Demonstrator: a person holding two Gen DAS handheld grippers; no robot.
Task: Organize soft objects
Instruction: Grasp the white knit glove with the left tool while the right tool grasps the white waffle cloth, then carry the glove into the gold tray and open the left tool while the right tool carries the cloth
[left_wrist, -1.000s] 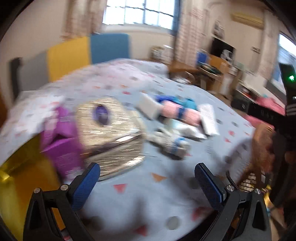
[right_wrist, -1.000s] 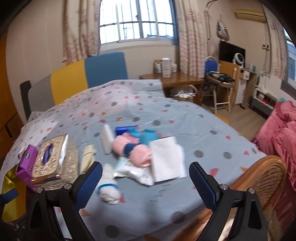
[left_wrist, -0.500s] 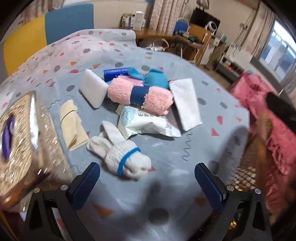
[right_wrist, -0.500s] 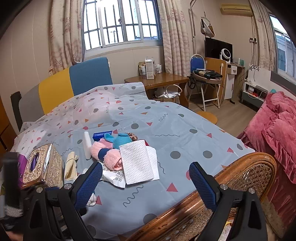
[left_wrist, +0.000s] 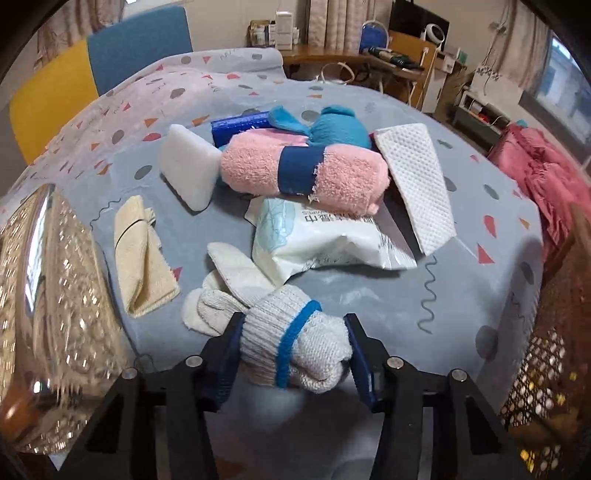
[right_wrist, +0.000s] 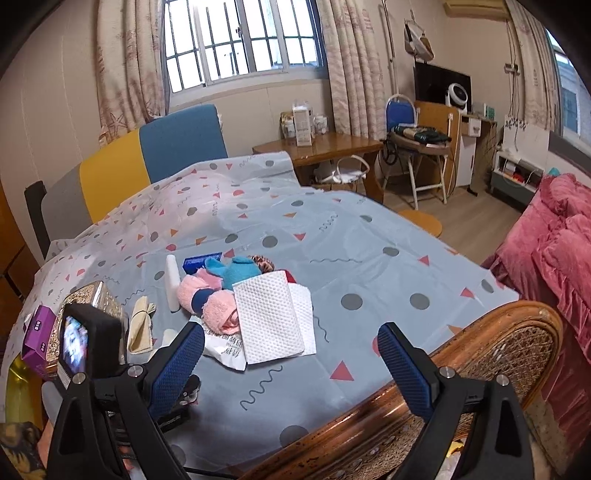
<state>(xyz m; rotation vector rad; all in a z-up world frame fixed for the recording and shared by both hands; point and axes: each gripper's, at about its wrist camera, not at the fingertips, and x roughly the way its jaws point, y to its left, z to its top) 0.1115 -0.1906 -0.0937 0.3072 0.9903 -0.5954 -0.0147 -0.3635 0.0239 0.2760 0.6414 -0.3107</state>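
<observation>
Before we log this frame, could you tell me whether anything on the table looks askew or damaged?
The wipes packet lies crumpled and half buried under the pink towel roll. The roll's blue band looks frayed at its edge. Nothing is spilled.

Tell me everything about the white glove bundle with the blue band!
The white glove bundle is knitted work gloves rolled together, looking like thick cotton, with a blue band around the middle. Flat finger parts stick out the back towards the wet wipes pack. It lies on the spotted tablecloth, near the front edge. The left gripper has just been closing, and its blue pads now press on both sides of the bundle.
</observation>
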